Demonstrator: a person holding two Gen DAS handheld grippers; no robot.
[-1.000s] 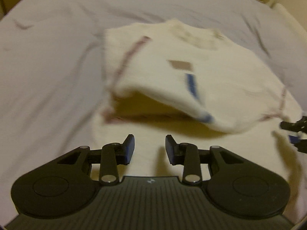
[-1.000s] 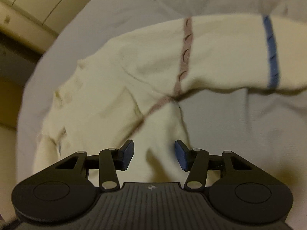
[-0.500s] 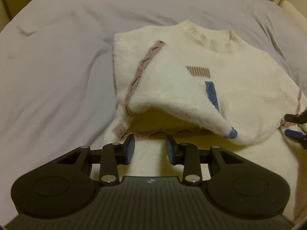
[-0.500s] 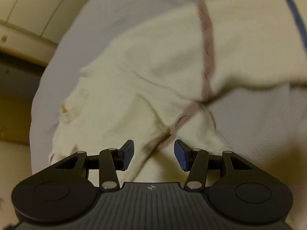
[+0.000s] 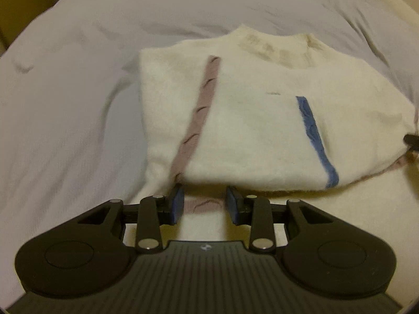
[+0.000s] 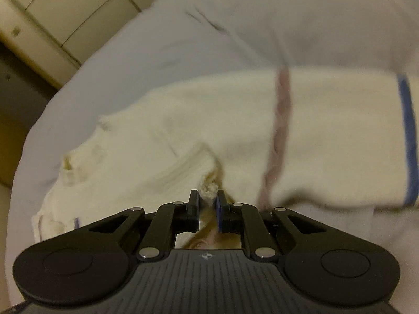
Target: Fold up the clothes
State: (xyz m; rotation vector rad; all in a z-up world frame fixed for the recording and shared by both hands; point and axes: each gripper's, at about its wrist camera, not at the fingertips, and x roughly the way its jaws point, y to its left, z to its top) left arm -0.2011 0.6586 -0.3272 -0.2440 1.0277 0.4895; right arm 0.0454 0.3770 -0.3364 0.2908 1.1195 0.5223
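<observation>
- The cream sweater (image 5: 262,120) lies on the lavender bed sheet (image 5: 68,104), its collar toward the far edge of the bed; one side is folded over the front, showing a mauve cable stripe (image 5: 201,110) and a blue stripe (image 5: 314,136).
- The left gripper (image 5: 204,202) tilts steeply down over the near part of the sweater, just short of the folded edge. Its blue pads (image 5: 176,205) stand apart over a mauve band, and nothing is pinched.
- The right gripper (image 6: 207,201) also angles downward at the sweater's side. Its jaws are closing on a bunched tuft of cream knit (image 6: 208,192) held between the pads.
- The right gripper's tip (image 5: 412,141) shows at the sweater's right edge in the left wrist view.
</observation>
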